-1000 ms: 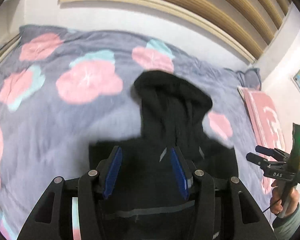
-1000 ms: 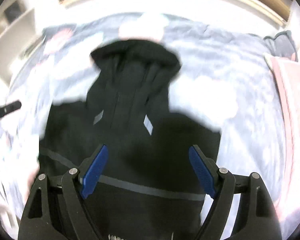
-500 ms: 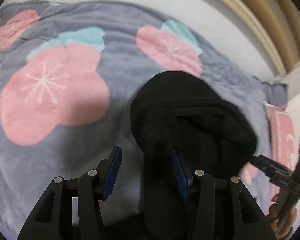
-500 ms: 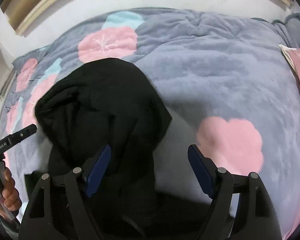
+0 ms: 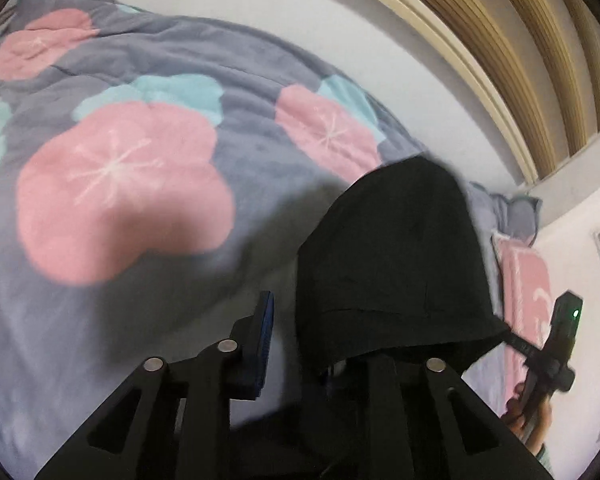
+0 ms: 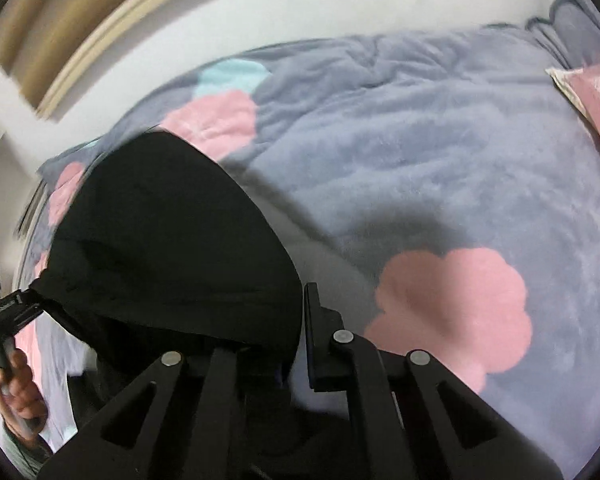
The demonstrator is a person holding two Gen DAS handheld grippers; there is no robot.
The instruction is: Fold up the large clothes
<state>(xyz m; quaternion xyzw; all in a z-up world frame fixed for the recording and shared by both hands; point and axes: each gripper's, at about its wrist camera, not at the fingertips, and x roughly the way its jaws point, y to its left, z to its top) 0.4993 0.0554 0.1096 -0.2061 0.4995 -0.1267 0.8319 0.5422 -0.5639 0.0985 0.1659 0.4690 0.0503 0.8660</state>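
Observation:
A black hoodie lies on the bed, and its hood [image 5: 392,264] stands up between both grippers; it also shows in the right wrist view [image 6: 168,248]. My left gripper [image 5: 300,344] has closed on the hood's left edge: the left blue pad [image 5: 265,336] shows and the hood covers the right finger. My right gripper [image 6: 288,340] has closed on the hood's right edge, with its left finger under the fabric. Each view shows the other gripper gripping the far side of the hood.
A grey fleece blanket with pink and teal flowers [image 5: 116,188] covers the bed [image 6: 440,184]. A pink pillow [image 5: 528,284] lies at the right near the wall [image 6: 596,92]. A wooden slatted headboard [image 5: 532,40] runs behind.
Both grippers moved forward from the hoodie's body up to the hood, narrowed from wide open and closed on its two edges. The hood has lifted off the blanket.

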